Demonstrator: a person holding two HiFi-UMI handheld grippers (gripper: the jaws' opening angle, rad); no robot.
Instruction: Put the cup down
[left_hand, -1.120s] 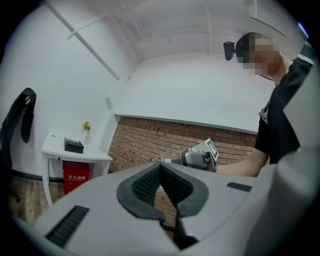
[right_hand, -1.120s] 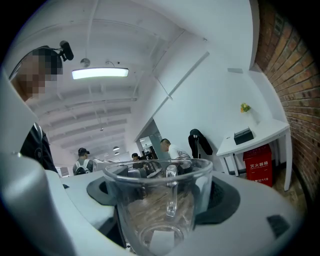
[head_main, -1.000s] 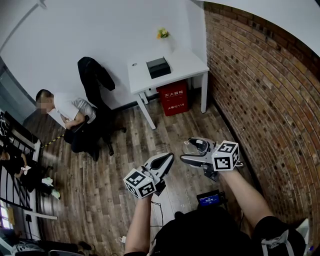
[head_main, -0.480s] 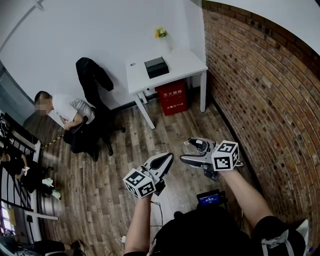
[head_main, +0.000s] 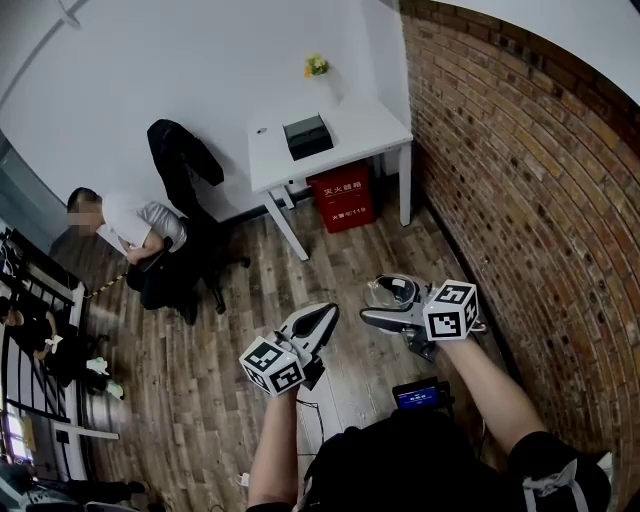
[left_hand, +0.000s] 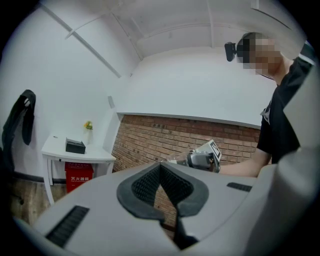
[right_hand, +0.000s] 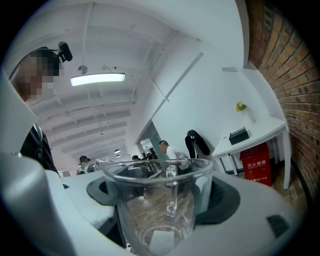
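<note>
A clear glass cup (head_main: 389, 292) with a handle hangs above the wooden floor, and my right gripper (head_main: 384, 303) is shut on it. In the right gripper view the cup (right_hand: 150, 215) stands upright between the two dark pads (right_hand: 225, 197) and looks empty. My left gripper (head_main: 326, 316) hovers to the left of the cup, apart from it, with its pads (left_hand: 150, 182) pressed together on nothing. The right gripper (left_hand: 202, 159) with the cup also shows in the left gripper view. A white table (head_main: 365, 125) stands against the far wall.
On the table are a black box (head_main: 306, 136) and a small flower (head_main: 317, 66); a red box (head_main: 342, 196) stands under it. A brick wall (head_main: 520, 180) runs along the right. A chair with a dark jacket (head_main: 180, 160) and a seated person (head_main: 130, 225) are at the left.
My left gripper has slid a little to the left and down in the head view. The table has shifted slightly up the picture. The cup stays held in the right gripper.
</note>
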